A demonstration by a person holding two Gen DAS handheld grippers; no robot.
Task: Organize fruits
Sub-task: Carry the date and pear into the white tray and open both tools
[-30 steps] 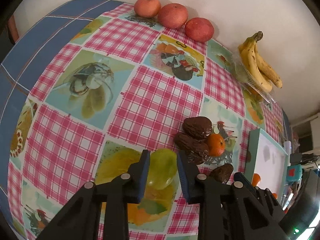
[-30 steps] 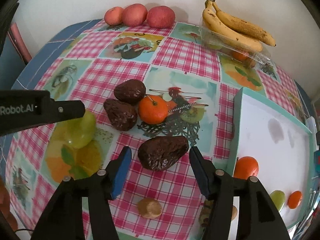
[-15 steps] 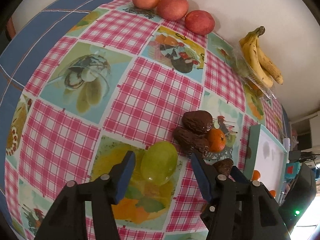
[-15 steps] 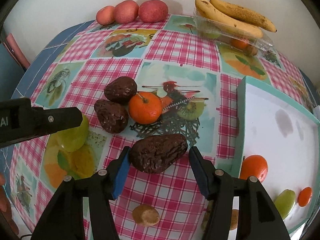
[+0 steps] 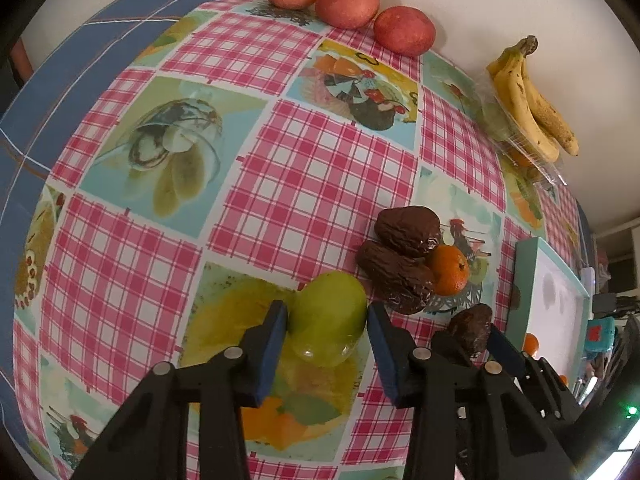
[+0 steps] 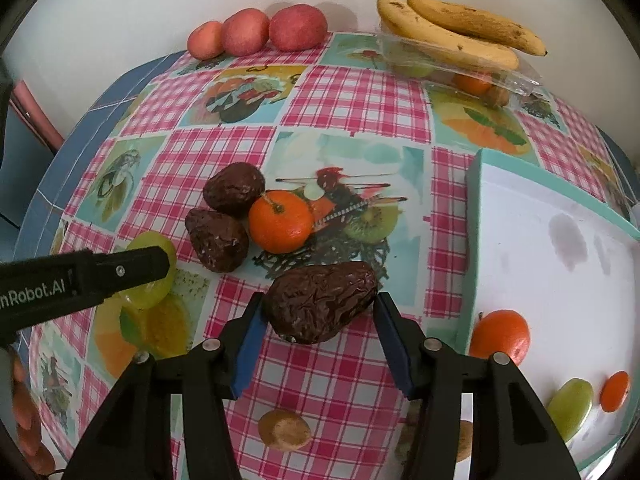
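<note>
The left gripper [image 5: 327, 320] stands apart around the green fruit [image 5: 328, 322] on the desk [image 5: 304, 184]; the right gripper [image 6: 319, 312] brackets the dark avocado [image 6: 320, 302], contact unclear; squeeze both gently.

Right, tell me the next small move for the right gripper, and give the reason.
Probably close the right gripper on the dark wrinkled avocado. Its blue pads already sit either side of the fruit, the left pad about touching and a thin gap at the right. The avocado lies on the tablecloth, clear of the mandarin, so nothing else should get pinched.
</note>
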